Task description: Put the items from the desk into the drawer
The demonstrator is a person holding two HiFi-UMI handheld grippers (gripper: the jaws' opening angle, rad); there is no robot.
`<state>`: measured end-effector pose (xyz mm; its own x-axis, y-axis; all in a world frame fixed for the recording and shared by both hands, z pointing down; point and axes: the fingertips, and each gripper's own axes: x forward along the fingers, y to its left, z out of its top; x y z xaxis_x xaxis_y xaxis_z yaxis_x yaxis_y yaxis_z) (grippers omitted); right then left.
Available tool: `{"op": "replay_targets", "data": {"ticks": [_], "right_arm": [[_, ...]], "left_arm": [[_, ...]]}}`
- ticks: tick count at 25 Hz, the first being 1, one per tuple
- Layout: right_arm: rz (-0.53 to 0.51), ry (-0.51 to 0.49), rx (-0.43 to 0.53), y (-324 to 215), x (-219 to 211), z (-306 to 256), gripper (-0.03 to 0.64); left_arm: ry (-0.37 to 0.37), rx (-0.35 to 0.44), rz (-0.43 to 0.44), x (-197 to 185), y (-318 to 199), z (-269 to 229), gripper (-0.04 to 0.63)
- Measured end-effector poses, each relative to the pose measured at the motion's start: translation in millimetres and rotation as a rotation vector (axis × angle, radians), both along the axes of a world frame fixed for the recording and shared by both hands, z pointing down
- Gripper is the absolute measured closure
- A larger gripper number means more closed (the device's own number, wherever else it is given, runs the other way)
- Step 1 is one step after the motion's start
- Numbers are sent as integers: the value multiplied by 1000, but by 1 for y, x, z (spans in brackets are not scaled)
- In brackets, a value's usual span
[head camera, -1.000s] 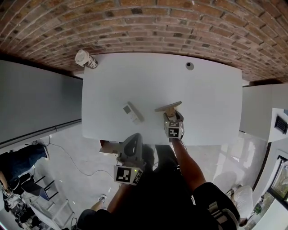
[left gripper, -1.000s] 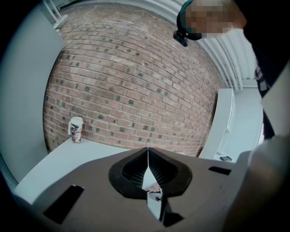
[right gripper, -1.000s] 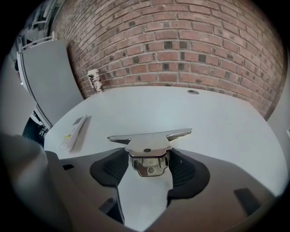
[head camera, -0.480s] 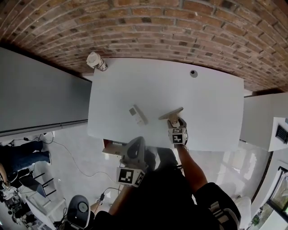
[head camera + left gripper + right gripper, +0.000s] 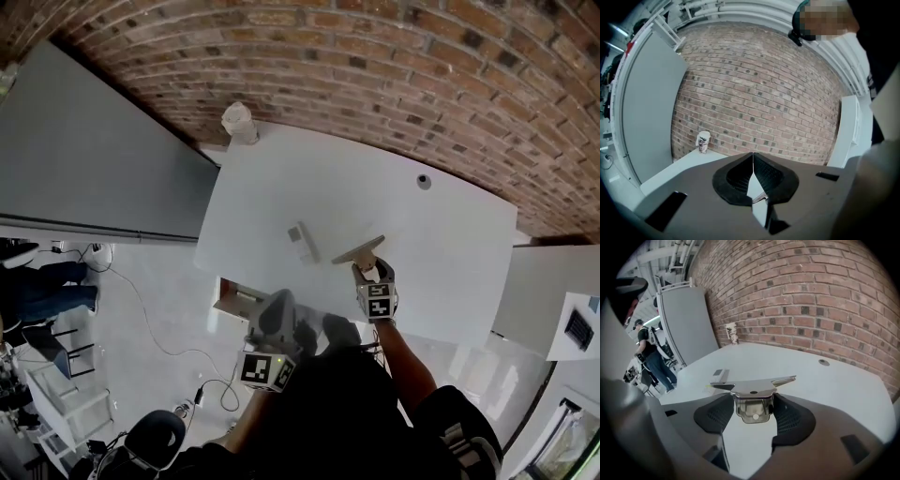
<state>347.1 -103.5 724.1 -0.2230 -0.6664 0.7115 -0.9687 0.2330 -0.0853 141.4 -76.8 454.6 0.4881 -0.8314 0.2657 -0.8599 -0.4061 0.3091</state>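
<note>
**Status.** The task is at an early stage. The right gripper (image 5: pixel 752 404) has its jaws set wide and clamped on a metal bracket (image 5: pixel 358 250). It holds the bracket over the near-middle of the desk (image 5: pixel 450 244), apparently clear of the top. The left gripper (image 5: pixel 753 158) has its jaws closed together with nothing between them. It sits off the desk's near edge, by the drawer (image 5: pixel 232 302), which appears open under the near-left corner. The drawer's contents cannot be made out.

**Remaining on the desk.** A small grey item (image 5: pixel 300 240) lies left of the bracket, and a cup (image 5: pixel 238 122) stands at the far-left corner. It is unclear whether the cup is to be stored.

**Clearance.** The desk top is largely bare, so the route from the bracket to the near edge looks unobstructed. Watch the near edge and the drawer front — the bracket's wide arms overhang the jaws on both sides and could catch there. The left gripper stands close to the drawer mouth.
</note>
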Motion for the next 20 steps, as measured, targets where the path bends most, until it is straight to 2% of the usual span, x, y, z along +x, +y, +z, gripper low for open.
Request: {"op": "replay_targets", "data": {"ticks": [6, 10, 15, 20], "right_arm": [[-210, -59, 33, -5, -61, -30, 357], [-358, -80, 52, -5, -109, -40, 357], [-457, -98, 36, 16, -165, -46, 357], [-509, -102, 41, 35, -215, -54, 357]], "left_arm": [[-19, -21, -177, -47, 18, 0, 591], [-34, -5, -272, -83, 28, -4, 591], [-13, -18, -361, -133, 47, 2, 591], [-4, -12, -391, -182, 56, 5, 589]]}}
